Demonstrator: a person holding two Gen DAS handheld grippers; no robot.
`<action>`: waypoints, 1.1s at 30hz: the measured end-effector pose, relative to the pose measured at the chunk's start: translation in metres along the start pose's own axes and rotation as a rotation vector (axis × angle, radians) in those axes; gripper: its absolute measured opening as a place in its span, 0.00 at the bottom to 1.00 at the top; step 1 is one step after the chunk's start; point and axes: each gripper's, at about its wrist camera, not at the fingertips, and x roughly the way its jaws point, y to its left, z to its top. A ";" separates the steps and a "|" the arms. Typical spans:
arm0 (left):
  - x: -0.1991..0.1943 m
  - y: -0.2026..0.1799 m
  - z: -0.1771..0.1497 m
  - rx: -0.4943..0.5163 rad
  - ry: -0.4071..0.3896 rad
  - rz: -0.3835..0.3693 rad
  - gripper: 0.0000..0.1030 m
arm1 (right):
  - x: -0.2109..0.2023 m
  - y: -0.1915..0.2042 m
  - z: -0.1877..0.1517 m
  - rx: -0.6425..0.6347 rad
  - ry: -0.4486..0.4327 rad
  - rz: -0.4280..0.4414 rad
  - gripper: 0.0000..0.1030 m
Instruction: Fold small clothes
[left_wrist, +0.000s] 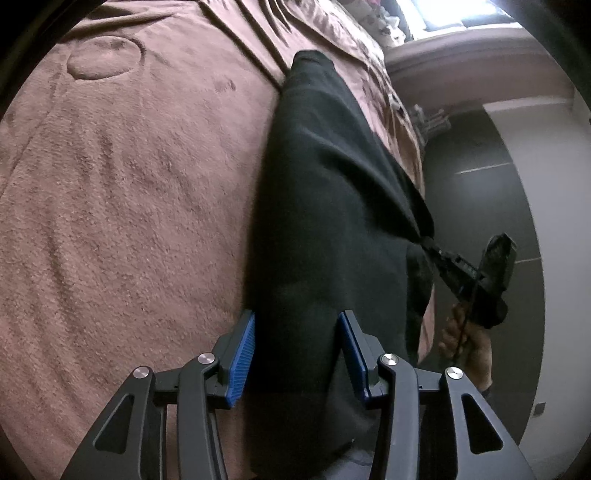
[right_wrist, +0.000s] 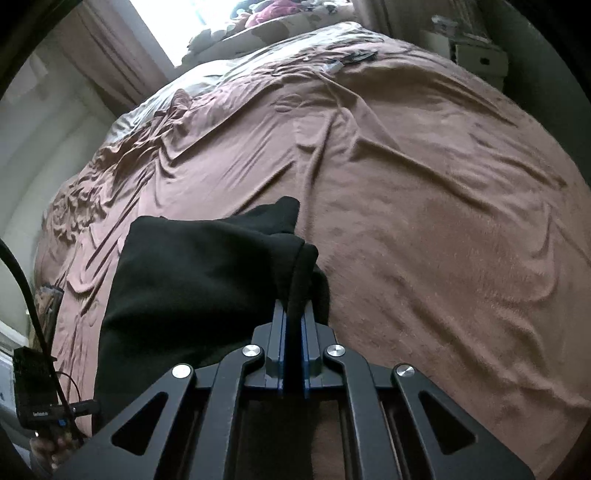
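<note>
A black garment (left_wrist: 325, 184) lies lengthwise on a brown bedspread (left_wrist: 129, 203) near the bed's right side. My left gripper (left_wrist: 297, 317) has its blue pads on either side of a thick fold at the garment's near end, and the cloth fills the gap between them. In the right wrist view the same garment (right_wrist: 192, 280) is bunched to the left. My right gripper (right_wrist: 293, 306) is shut on a thin raised edge of it. From the left wrist view, that right gripper (left_wrist: 432, 243) pinches the garment's corner off the bed's side, with a hand (left_wrist: 465, 339) on its handle.
The wrinkled bedspread (right_wrist: 443, 221) stretches far to the right and back. Dark floor (left_wrist: 480, 184) and a white wall (left_wrist: 561, 221) lie beyond the bed's edge. White boxes (right_wrist: 480, 59) stand past the far corner, and a cluttered sill (right_wrist: 266, 18) sits under a bright window.
</note>
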 end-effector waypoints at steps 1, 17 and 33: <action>0.003 0.000 0.000 -0.001 0.010 0.009 0.45 | 0.004 -0.004 0.000 0.020 0.019 0.009 0.04; 0.012 -0.004 -0.006 -0.014 0.076 0.015 0.45 | -0.019 -0.025 -0.041 0.076 0.110 0.218 0.54; 0.004 -0.014 -0.005 0.050 0.081 -0.005 0.23 | -0.011 -0.044 -0.076 0.102 0.258 0.266 0.35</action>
